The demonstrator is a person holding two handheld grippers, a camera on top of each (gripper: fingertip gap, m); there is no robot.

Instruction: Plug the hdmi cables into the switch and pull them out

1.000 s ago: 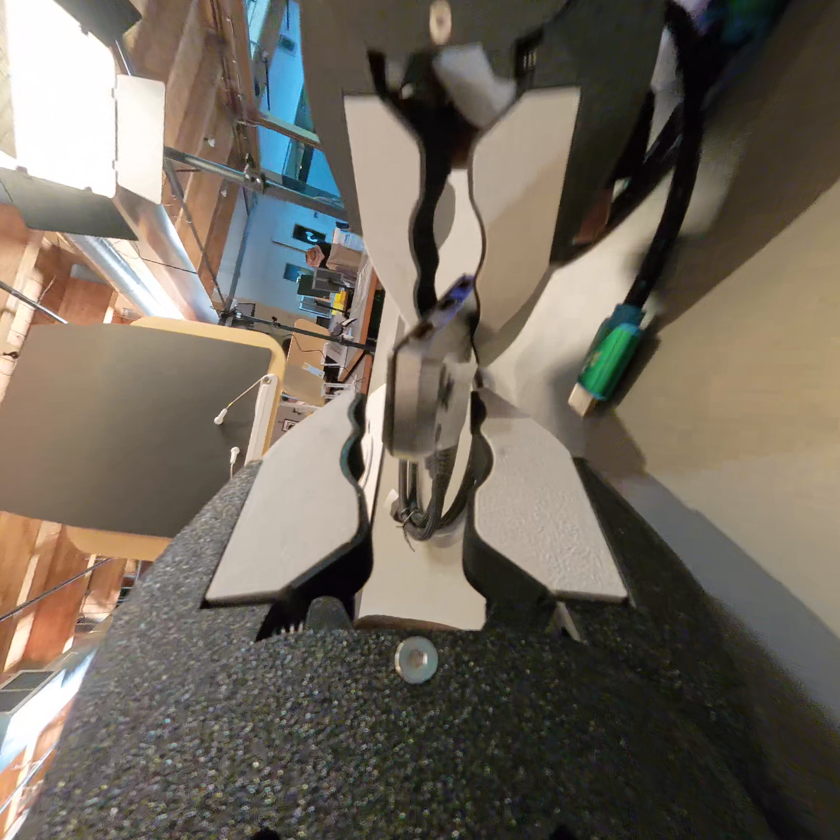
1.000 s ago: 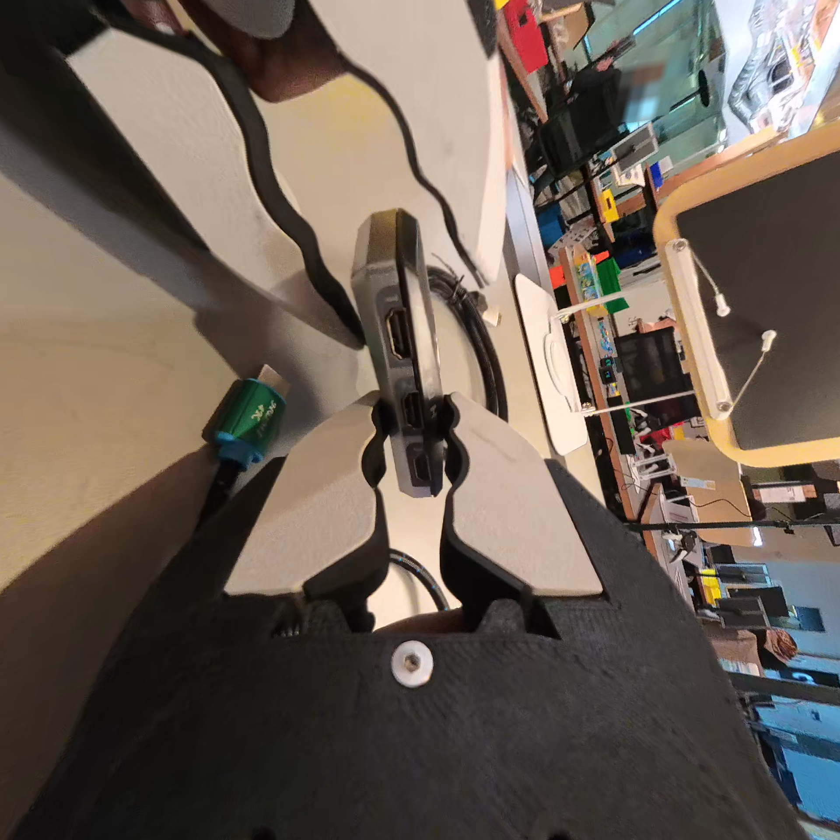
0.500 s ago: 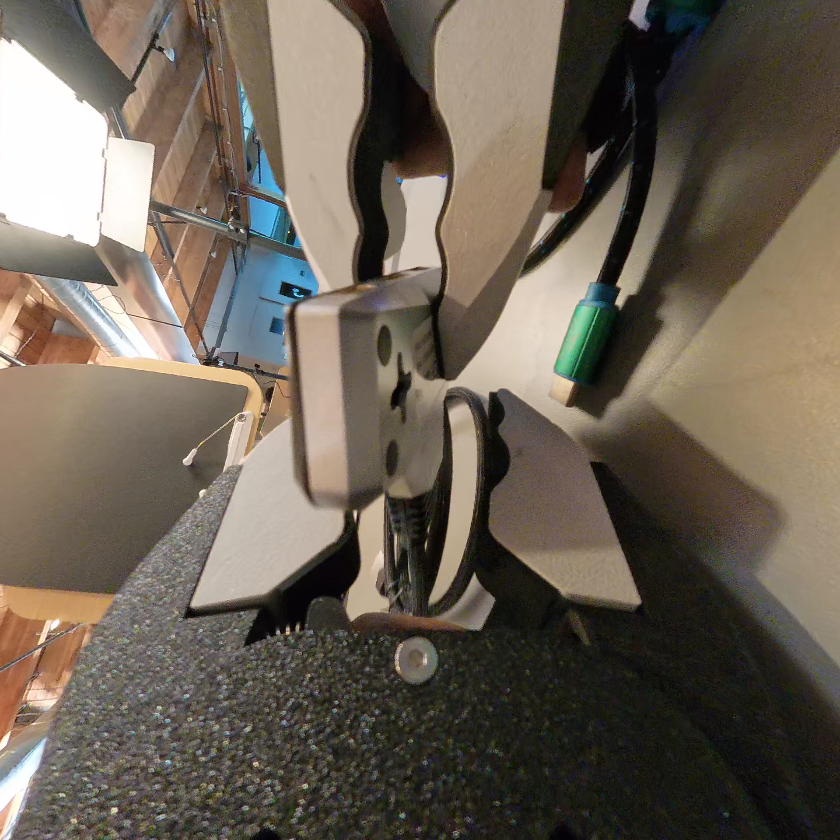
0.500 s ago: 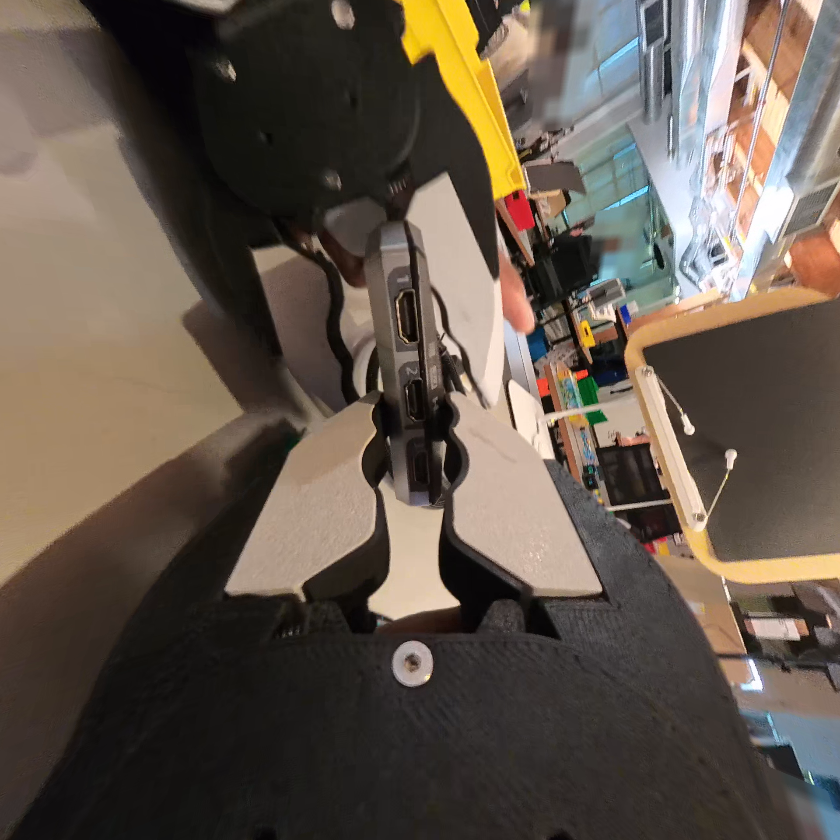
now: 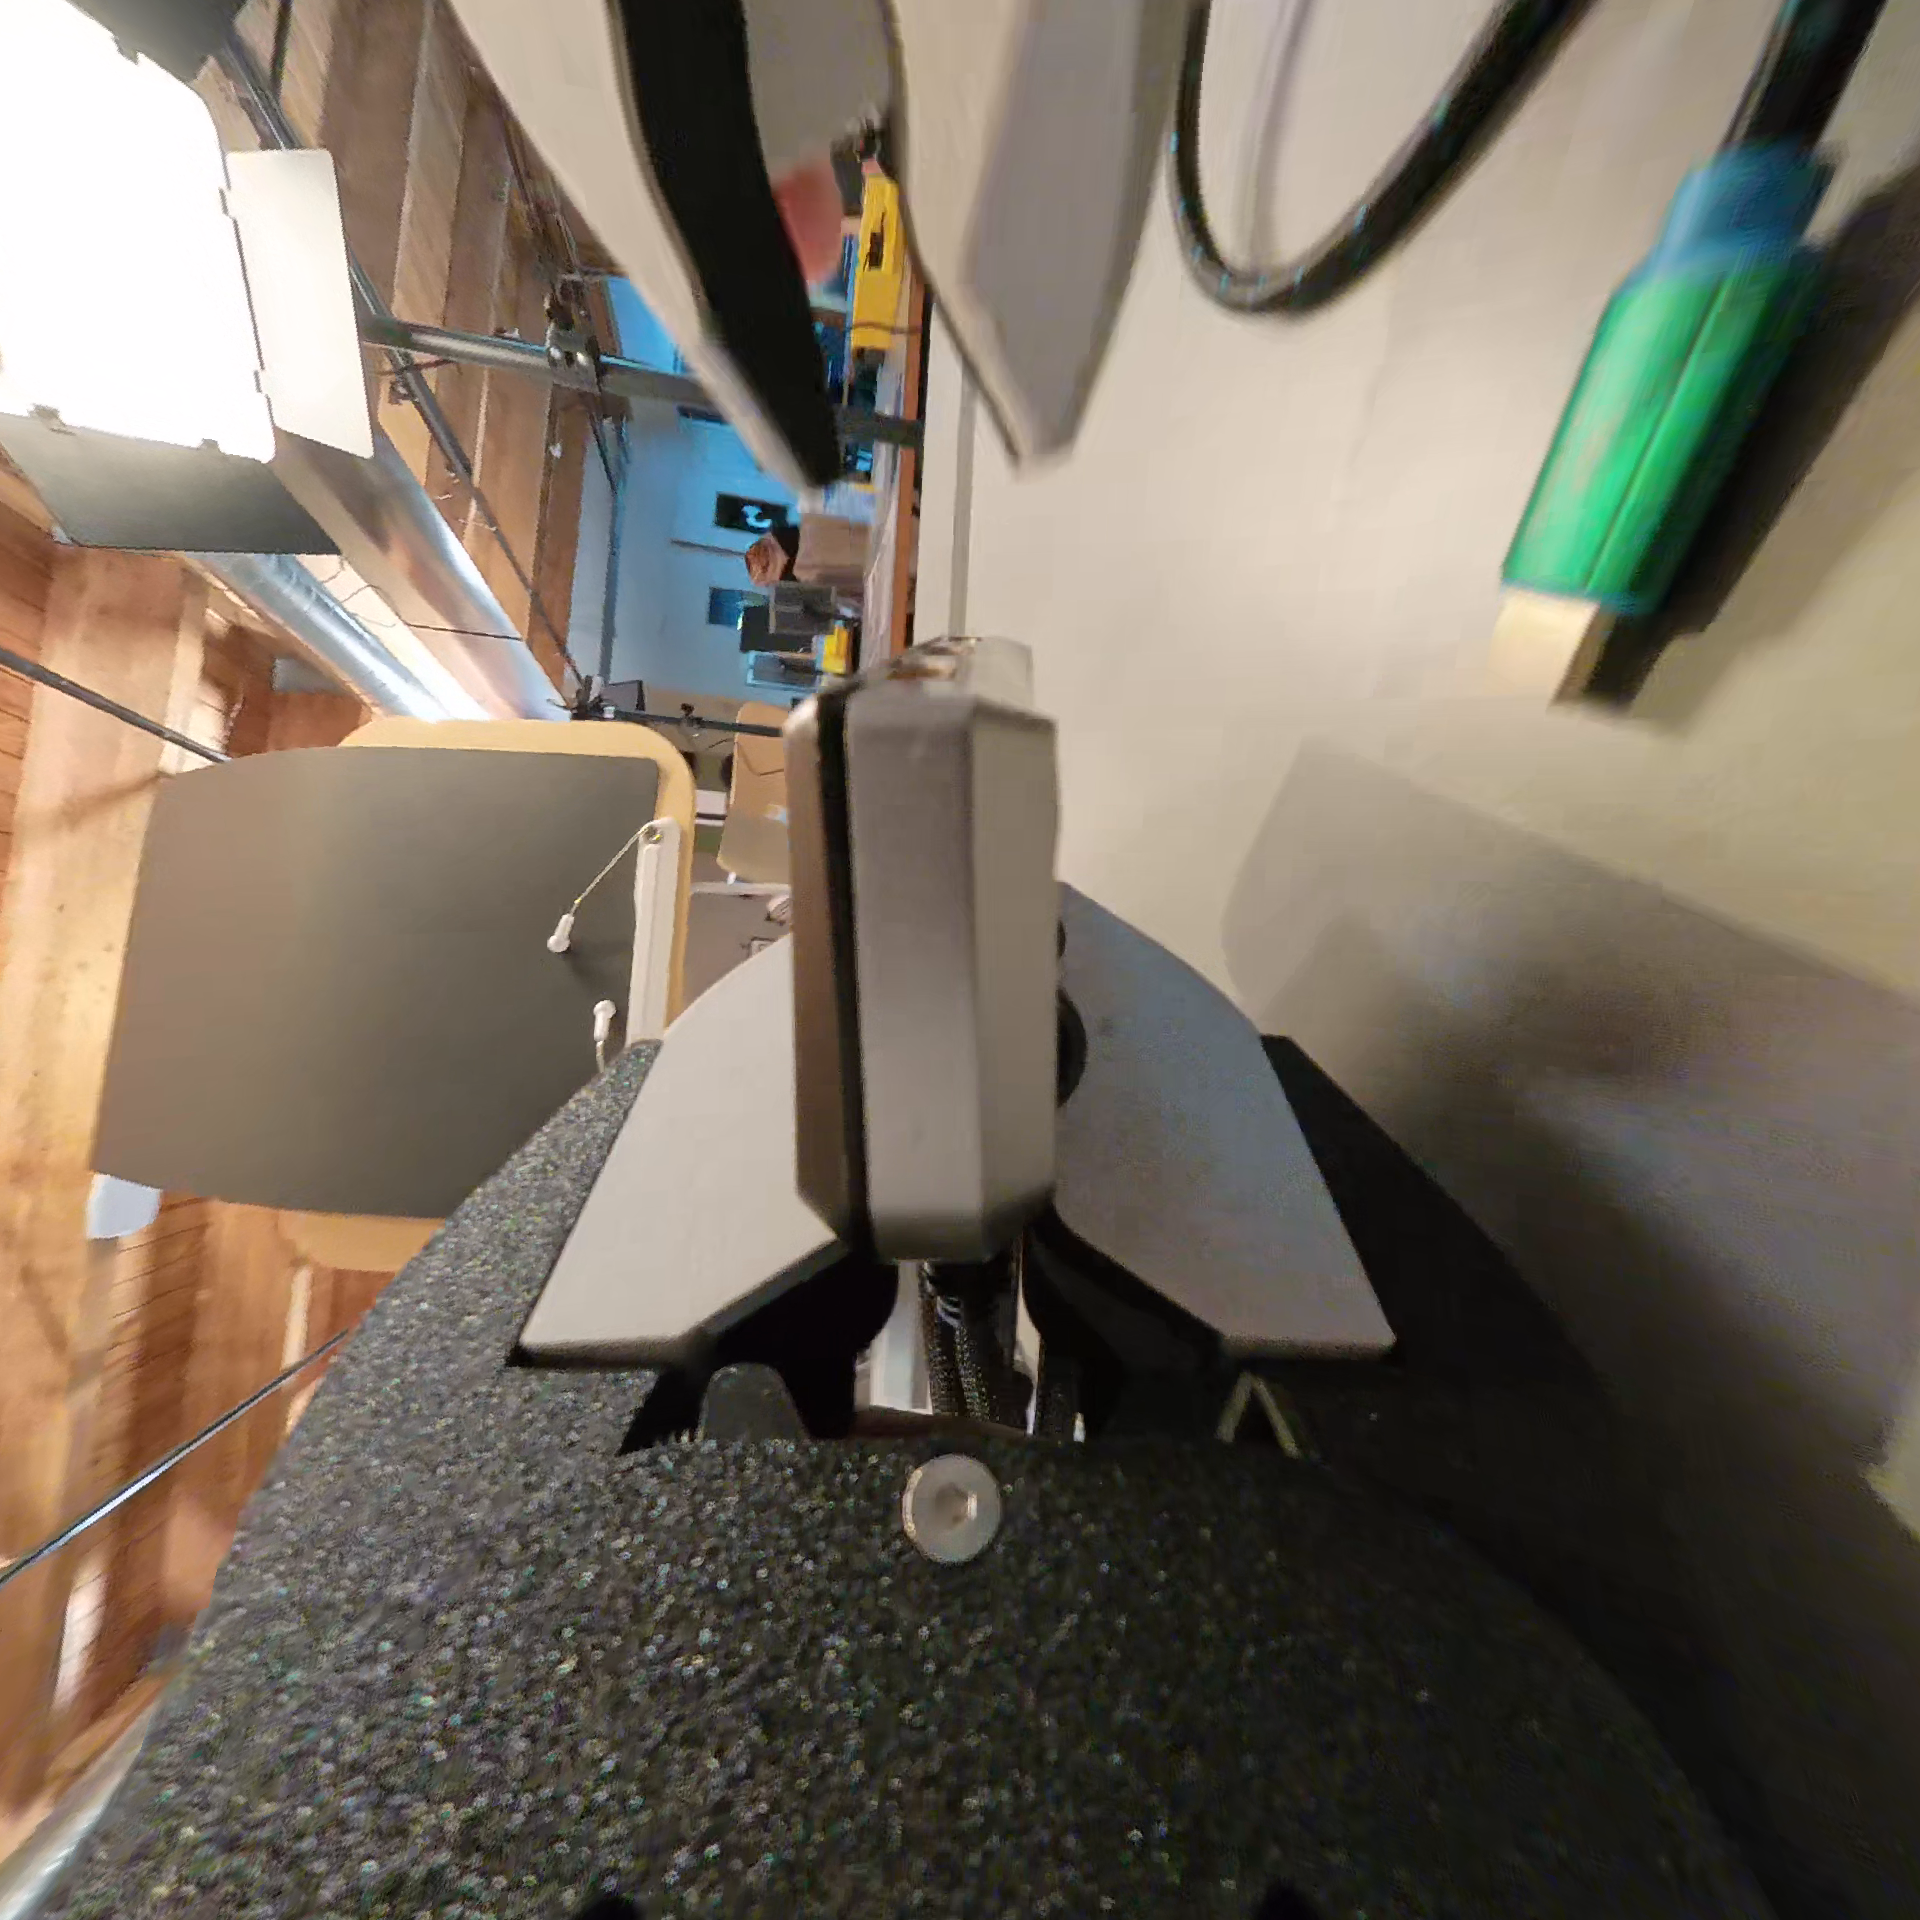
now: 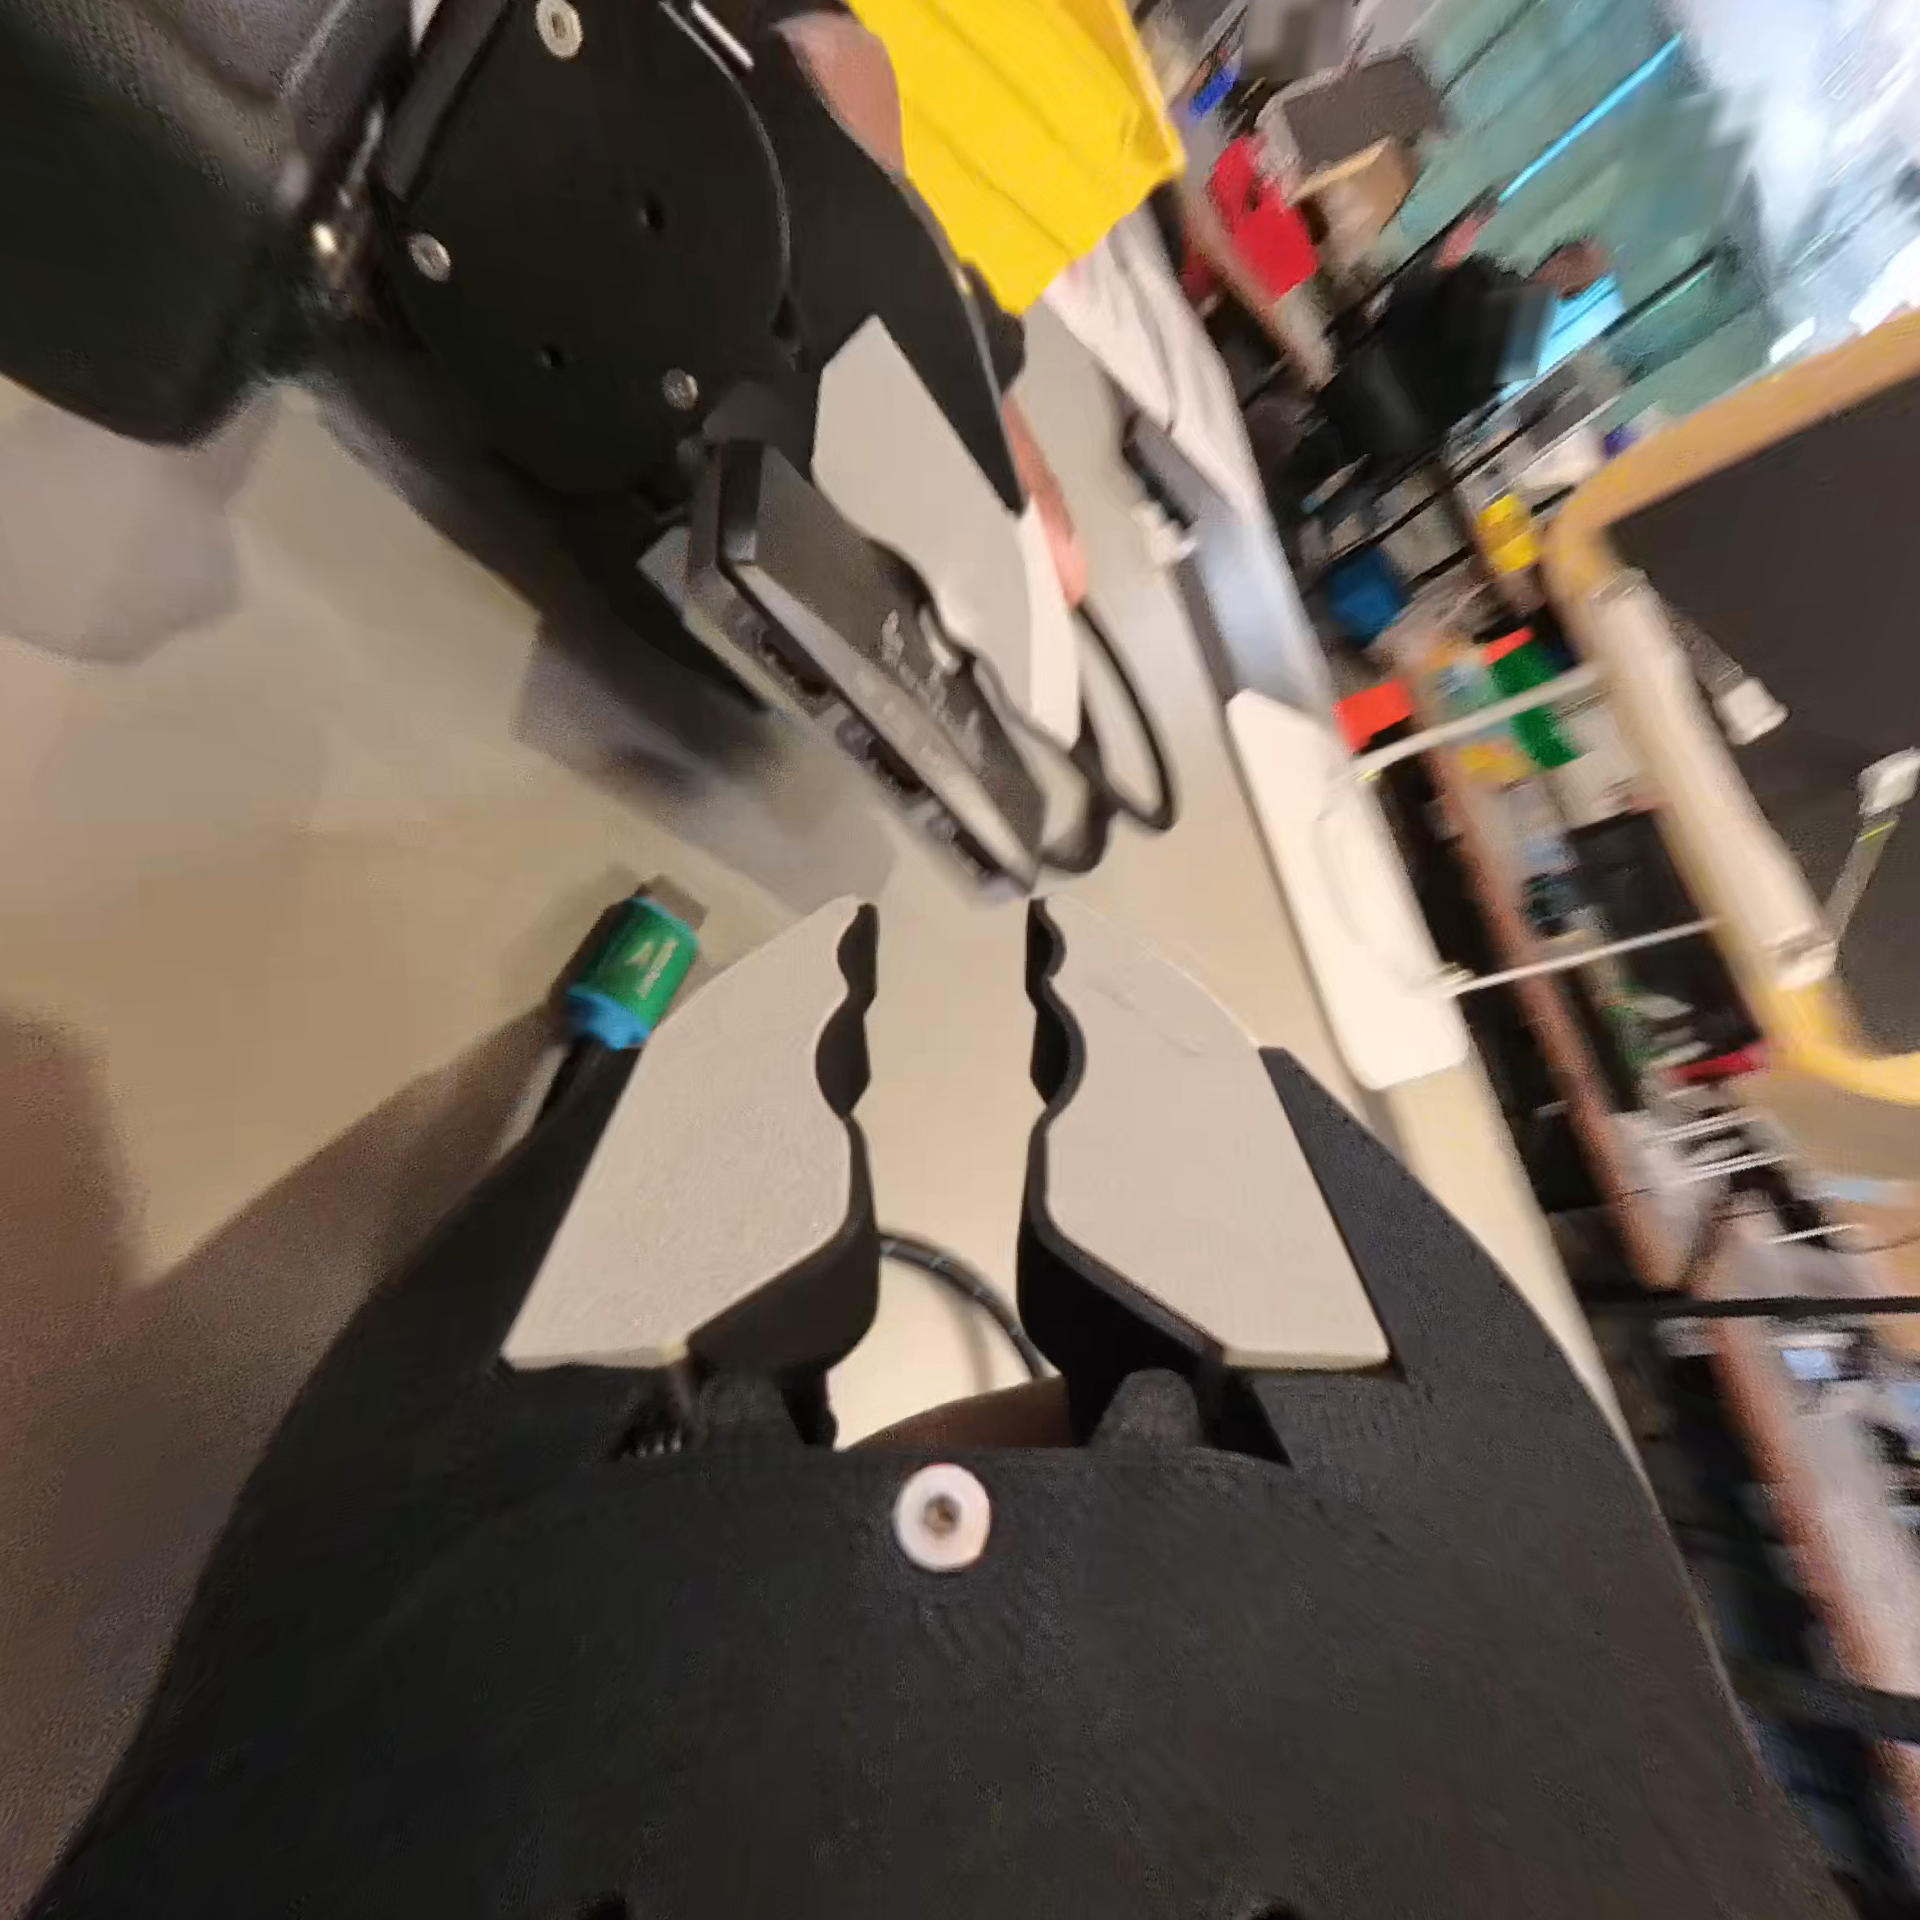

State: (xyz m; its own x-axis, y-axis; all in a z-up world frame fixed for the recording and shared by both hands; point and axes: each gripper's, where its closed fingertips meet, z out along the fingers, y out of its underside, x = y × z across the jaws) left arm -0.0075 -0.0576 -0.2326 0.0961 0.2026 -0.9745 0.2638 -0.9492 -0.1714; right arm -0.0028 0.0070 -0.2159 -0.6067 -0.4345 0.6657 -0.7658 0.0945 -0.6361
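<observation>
The left tool (image 5: 925, 997) is clenched on the grey switch (image 5: 920, 977), which stands on edge between its fingers and covers their tips, so the grip itself is hidden in the left wrist view. A dark braided cord (image 5: 966, 1351) runs down behind the switch, mostly out of sight.

Only the right wrist view shows the switch's port side (image 6: 883, 686), and blur leaves the ports hard to make out. There the right tool (image 6: 948, 925) is released, with its jaws apart and nothing between them, its tips just short of the switch's near corner.

The green HDMI plug (image 6: 634, 966) with a blue collar lies loose on the desk (image 6: 260, 883), just left of the right tool's left finger; its cable is cut off by the finger. In the left wrist view the same plug (image 5: 1662, 416) is smeared, up and to the right of the left tool, near a black cable loop (image 5: 1247, 260) cut by the frame's top edge.

The desk is pale and plain. Beyond it are wood-clad walls, a bright lamp panel (image 5: 114, 260), a dark board with a light wooden rim (image 5: 364, 977) and cluttered, blurred shelving (image 6: 1558, 831).
</observation>
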